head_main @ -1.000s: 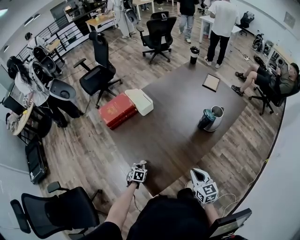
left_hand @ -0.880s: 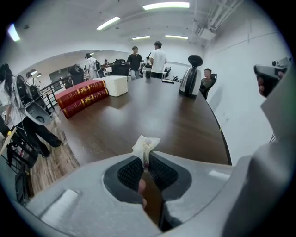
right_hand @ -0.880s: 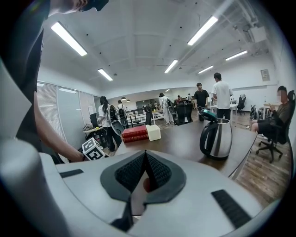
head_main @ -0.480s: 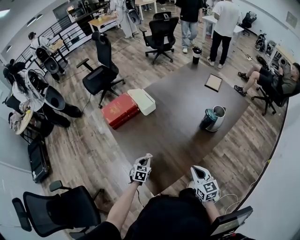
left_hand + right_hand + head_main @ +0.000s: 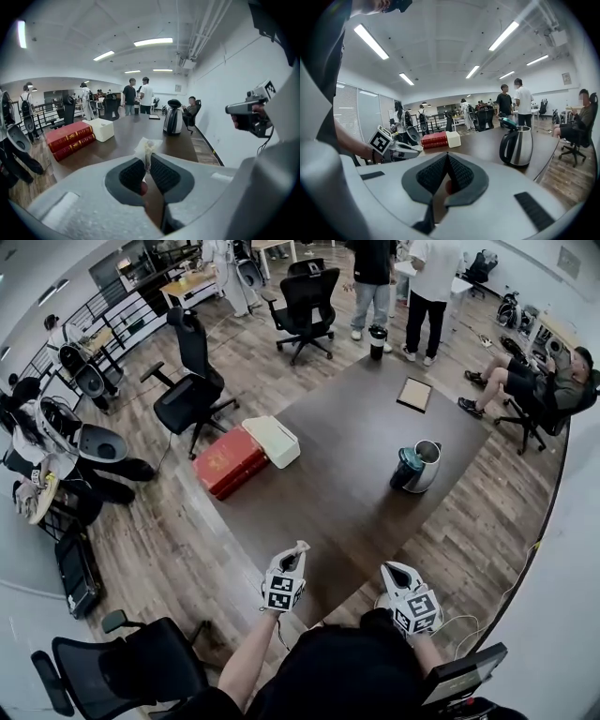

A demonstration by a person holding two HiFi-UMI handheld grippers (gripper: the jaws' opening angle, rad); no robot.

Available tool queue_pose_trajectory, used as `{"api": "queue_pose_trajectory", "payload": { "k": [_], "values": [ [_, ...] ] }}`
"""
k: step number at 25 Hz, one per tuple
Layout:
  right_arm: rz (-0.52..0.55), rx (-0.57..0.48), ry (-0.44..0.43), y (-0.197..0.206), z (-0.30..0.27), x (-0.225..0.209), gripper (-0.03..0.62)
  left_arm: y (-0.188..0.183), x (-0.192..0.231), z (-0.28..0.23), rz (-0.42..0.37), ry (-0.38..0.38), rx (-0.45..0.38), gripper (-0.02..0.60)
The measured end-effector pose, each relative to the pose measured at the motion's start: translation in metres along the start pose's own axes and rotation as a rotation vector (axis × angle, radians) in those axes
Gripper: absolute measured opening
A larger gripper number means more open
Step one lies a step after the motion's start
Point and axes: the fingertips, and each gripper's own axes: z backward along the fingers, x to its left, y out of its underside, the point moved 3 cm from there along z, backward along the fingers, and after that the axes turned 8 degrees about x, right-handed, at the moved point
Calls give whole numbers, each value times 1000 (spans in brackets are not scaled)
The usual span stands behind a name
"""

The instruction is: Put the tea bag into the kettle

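— What has moved in the last second?
— Not much. The left tool [image 5: 296, 553] has crept up and forward toward the near edge of the table [image 5: 347, 502], and the right tool [image 5: 390, 571] has come along beside it. Nothing on the table has stirred

— What does that mean for the task?
— I'd judge the carry has barely begun. The bag is in hand, but the whole run of table ahead is still to cross

— How do the tools stand?
— The left tool's pads are pinched on the tea bag [image 5: 147, 146], nearly together with only the thin sachet between them. The right tool's jaws are pressed together on nothing

— Which way does the bag point?
— Its long axis runs along the jaws. The lower end is clamped, and the crumpled pale top stands up and forward past the tips, roughly toward the kettle [image 5: 427, 463]. I can make out no string or tag

— And beyond the tool?
— Ahead and to its left lie the red books [image 5: 228, 458], with a white box [image 5: 272, 440] just beside them. Far ahead and a little right, well apart from both tools, the kettle stands upright. Its teal lid [image 5: 508, 123] looks raised, so the mouth should be free for a drop from above
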Motion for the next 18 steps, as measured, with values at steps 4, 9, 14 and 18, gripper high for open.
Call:
{"api": "queue_pose_trajectory", "payload": {
  "k": [4,9,14,18],
  "values": [
    [-2,-3,10,6,2,-1,6,-13,-16,9,-12,31,-69,34],
    [45,-37,-22,-16,-17,5,6,-46,-6,29,3,29,-173,34],
    [28,-31,-25,-20,-10,4,6,-62,-31,35,-5,94,-203,34],
    [24,-42,-31,-29,-11,3,6,-76,-43,44,-30,128,-237,34]
  ]
}}
